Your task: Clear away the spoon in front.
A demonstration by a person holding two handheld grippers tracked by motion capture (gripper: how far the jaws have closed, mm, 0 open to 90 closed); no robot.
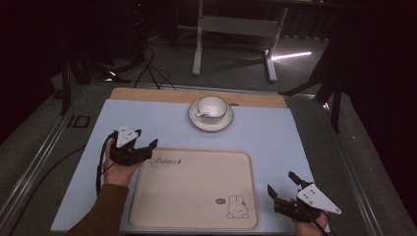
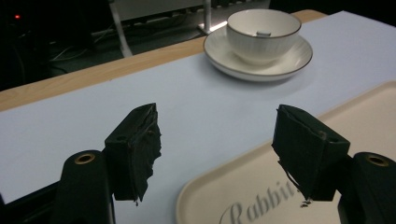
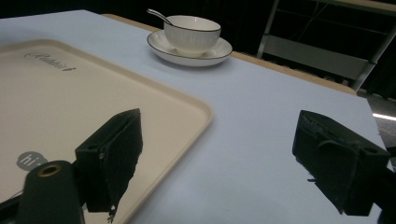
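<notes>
A white cup with a spoon in it stands on a white saucer at the back middle of the pale blue mat. A cream tray with a rabbit drawing lies at the front, bare. My left gripper is open at the tray's back left corner, jaws wide over the tray's edge, with the cup ahead. My right gripper is open just off the tray's right edge. The cup and its spoon lie far ahead of it.
The mat covers a wooden board on a grey table. Beyond the table stand a white frame's legs and cables on the floor. Dark stands flank the far corners.
</notes>
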